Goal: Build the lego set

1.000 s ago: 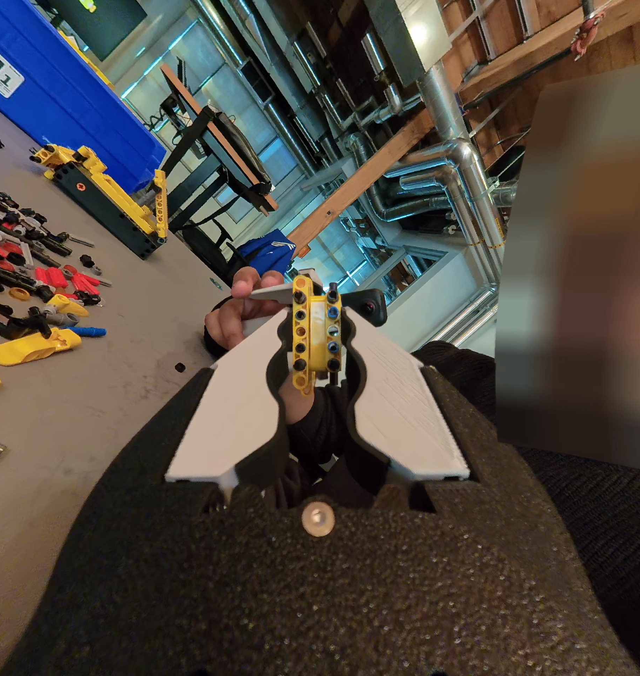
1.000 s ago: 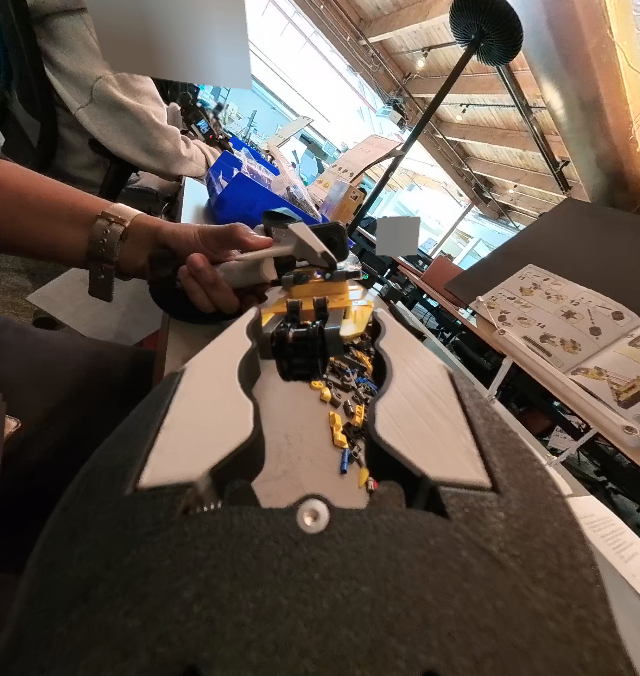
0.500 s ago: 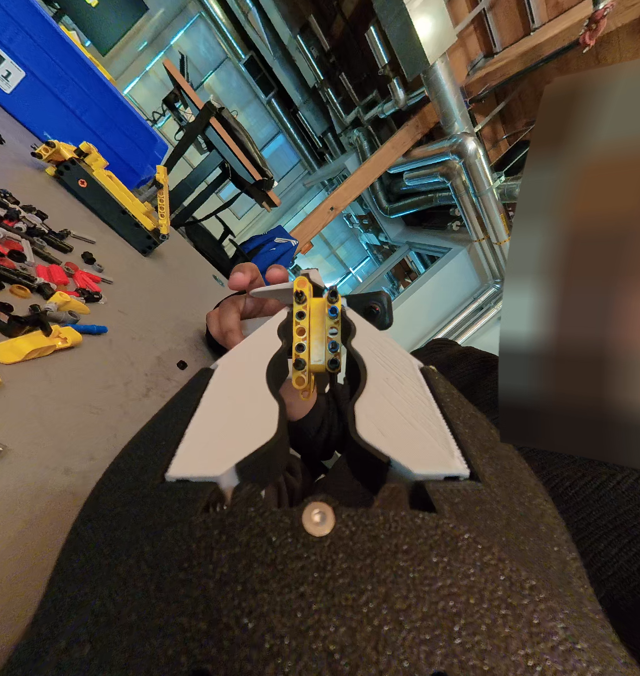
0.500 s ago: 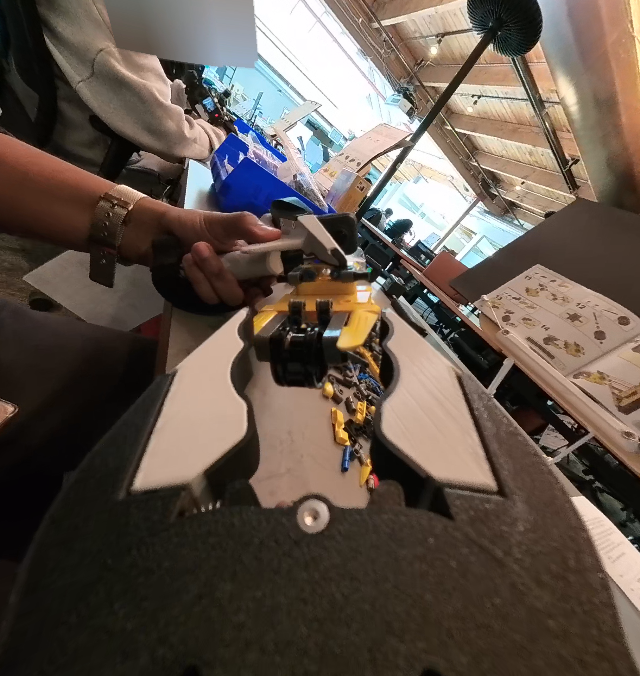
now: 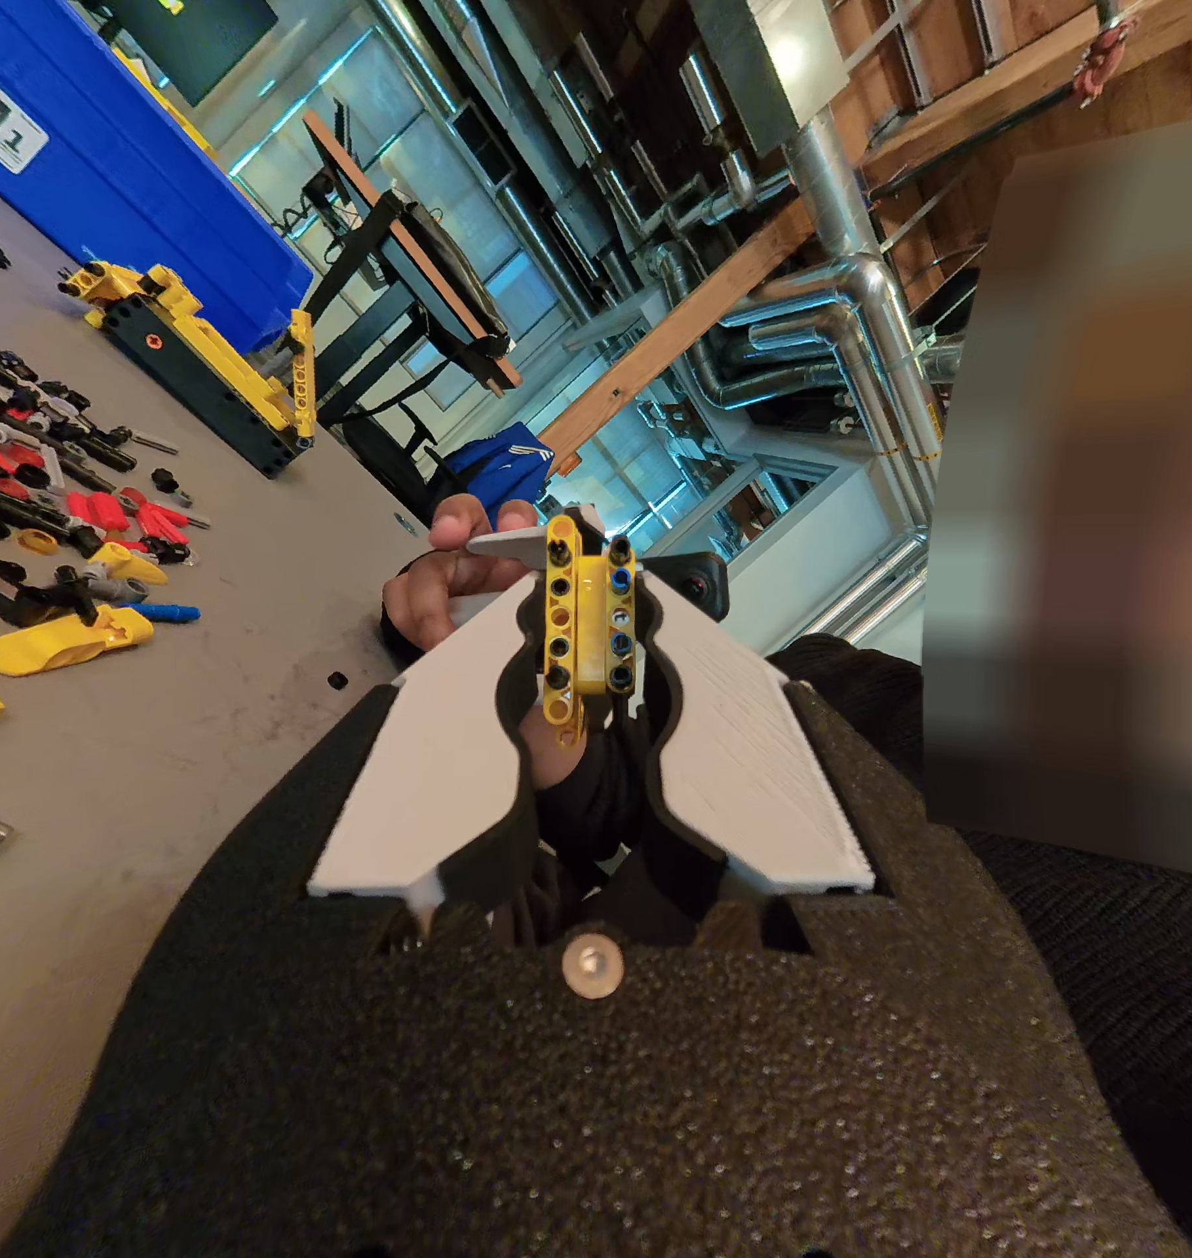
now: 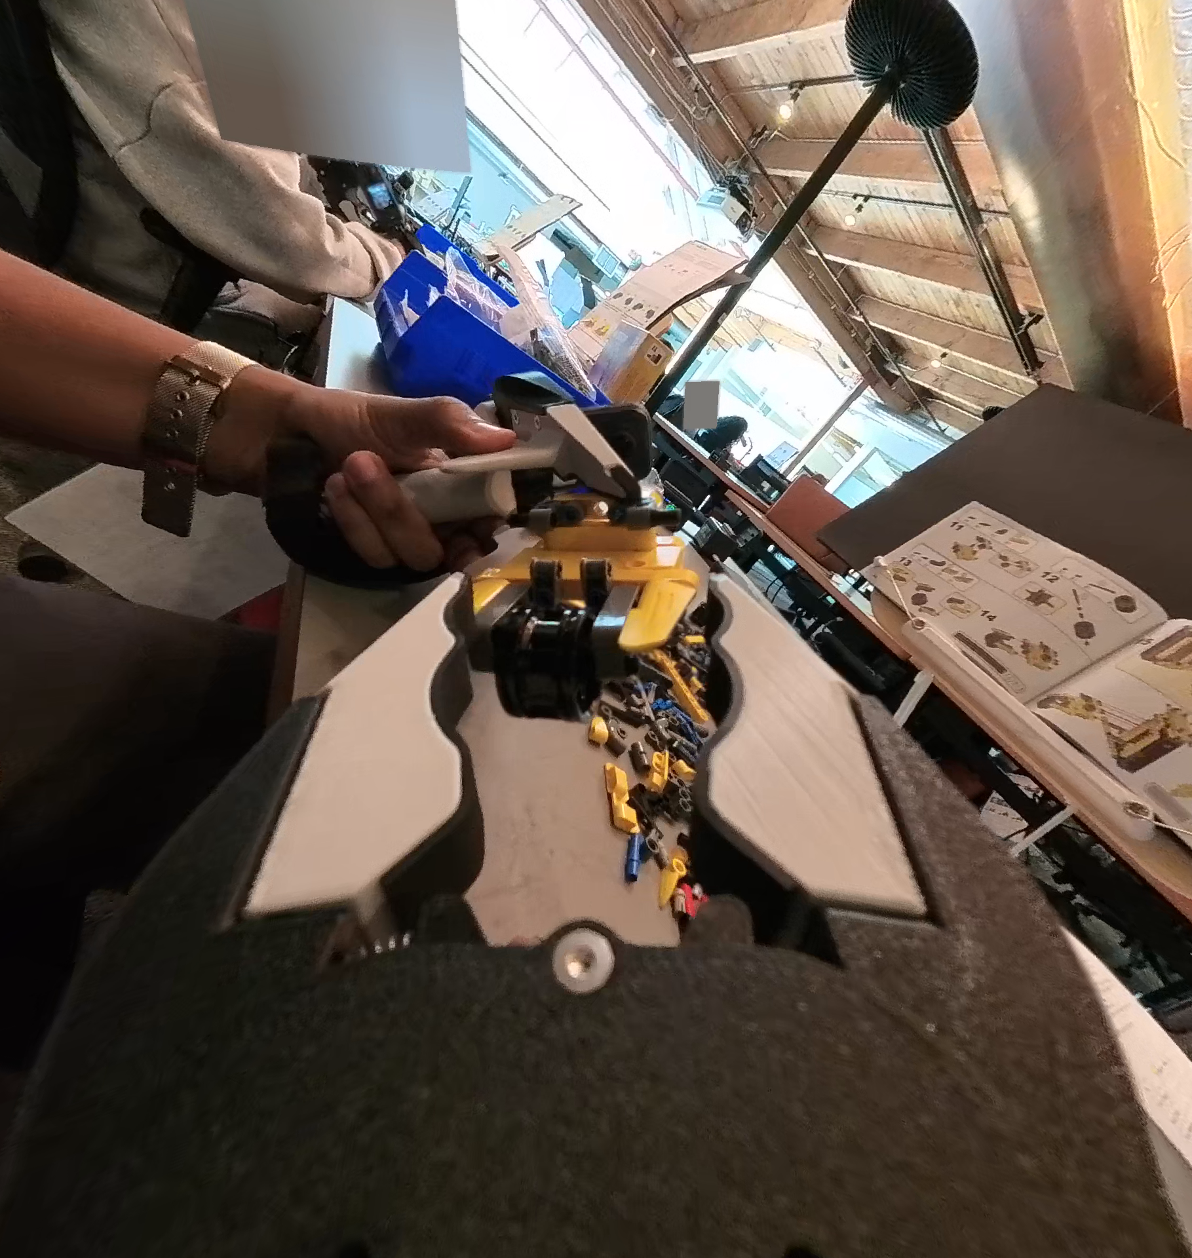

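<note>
On the grey tabletop [image 5: 191, 749] at far left lie scattered red, black and yellow plastic building pieces [image 5: 69, 517], with a yellow-and-black beam assembly [image 5: 205, 367] beside a blue plastic bin [image 5: 123, 197]. Rightward, held in the air above the table's edge, the left gripper [image 5: 589, 613] is clamped narrowly on a small yellow pinned-beam assembly [image 5: 587, 630]. From the right wrist view, the right gripper [image 6: 583, 613] has its fingers closed against the same assembly's yellow-and-black end [image 6: 566, 619], above loose pieces [image 6: 654, 755]; an open instruction booklet [image 6: 1056, 653] lies far right. With both grips near the fingertips, a twist could likely pop pins loose or drop the assembly.
</note>
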Motion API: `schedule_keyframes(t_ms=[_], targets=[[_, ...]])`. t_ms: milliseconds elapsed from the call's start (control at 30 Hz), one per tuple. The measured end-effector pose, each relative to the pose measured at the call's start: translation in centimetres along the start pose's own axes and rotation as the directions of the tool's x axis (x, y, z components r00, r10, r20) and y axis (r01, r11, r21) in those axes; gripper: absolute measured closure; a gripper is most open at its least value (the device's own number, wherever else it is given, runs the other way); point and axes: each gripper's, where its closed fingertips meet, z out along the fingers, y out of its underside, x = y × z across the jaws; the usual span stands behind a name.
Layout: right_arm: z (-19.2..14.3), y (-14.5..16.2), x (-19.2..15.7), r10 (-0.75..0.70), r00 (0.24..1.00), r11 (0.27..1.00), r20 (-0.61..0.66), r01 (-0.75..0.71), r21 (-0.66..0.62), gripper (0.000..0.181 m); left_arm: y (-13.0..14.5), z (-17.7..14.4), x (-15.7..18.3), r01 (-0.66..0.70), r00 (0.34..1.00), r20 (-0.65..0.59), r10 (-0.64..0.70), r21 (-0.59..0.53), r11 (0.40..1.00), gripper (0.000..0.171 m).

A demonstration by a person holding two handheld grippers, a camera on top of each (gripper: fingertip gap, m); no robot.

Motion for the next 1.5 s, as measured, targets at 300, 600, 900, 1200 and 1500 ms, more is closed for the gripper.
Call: schedule_keyframes(t_ms=[300,600,900,1200,1500], targets=[[-0.6,-0.7,1.2,0.042,0.998,0.997,-0.048,-0.039,0.063,0.104,-1.5,-0.9,0.2,0.033,0.999,-0.033,-0.030,0.096,0.995,0.148],[0.5,0.6,0.8,0.020,0.998,0.998,-0.055,-0.022,-0.052,0.083,-1.8,-1.1,-0.2,0.035,0.999,-0.010,-0.034,0.117,0.993,0.148],[1.2,0.8,-0.3,-0.064,0.997,0.994,-0.052,0.059,-0.088,0.101,-0.9,-0.5,-0.1,0.022,1.000,-0.008,-0.021,0.057,0.998,0.147],[1.2,0.6,-0.3,-0.060,0.997,0.996,-0.057,0.056,-0.070,0.103,-0.9,-0.5,-0.1,0.039,0.999,-0.024,-0.038,0.054,0.998,0.147],[1.1,0.5,0.4,-0.044,0.995,0.996,-0.088,0.038,-0.075,0.104,-2.6,-1.6,1.0,-0.004,0.996,-0.083,0.019,0.176,0.984,0.115]])
